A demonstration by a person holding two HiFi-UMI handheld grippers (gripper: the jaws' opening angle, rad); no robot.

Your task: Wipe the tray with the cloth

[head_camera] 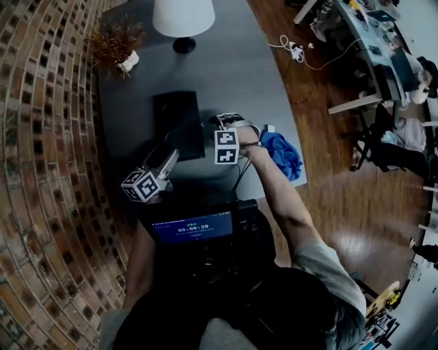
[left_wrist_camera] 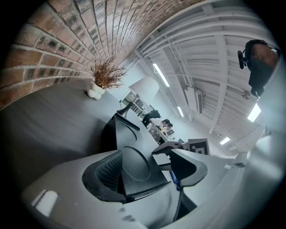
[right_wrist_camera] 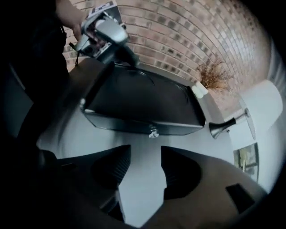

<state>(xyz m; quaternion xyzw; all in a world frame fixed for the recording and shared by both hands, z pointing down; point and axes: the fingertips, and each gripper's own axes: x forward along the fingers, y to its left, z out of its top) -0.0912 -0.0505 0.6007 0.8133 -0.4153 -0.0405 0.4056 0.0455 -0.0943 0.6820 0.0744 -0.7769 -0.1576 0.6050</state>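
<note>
A black tray (head_camera: 179, 119) (right_wrist_camera: 138, 96) lies on the dark grey table (head_camera: 233, 61). My left gripper (head_camera: 170, 160) (left_wrist_camera: 149, 163) is at the tray's near left corner. That corner (left_wrist_camera: 117, 132) sits between its jaws against the left pad, and a gap shows before the right pad. My right gripper (head_camera: 229, 123) (right_wrist_camera: 140, 172) points steeply down at the bare table just right of the tray. Its jaws are apart with nothing between them. The blue cloth (head_camera: 282, 154) lies crumpled by the table's right edge, beside my right forearm and free of both grippers.
A white lamp (head_camera: 183, 17) (right_wrist_camera: 263, 107) and a dried plant in a white pot (head_camera: 118, 44) (left_wrist_camera: 106, 76) stand at the table's far end. A brick wall (head_camera: 41, 137) runs along the left. A chest-mounted screen (head_camera: 191, 225) shows below.
</note>
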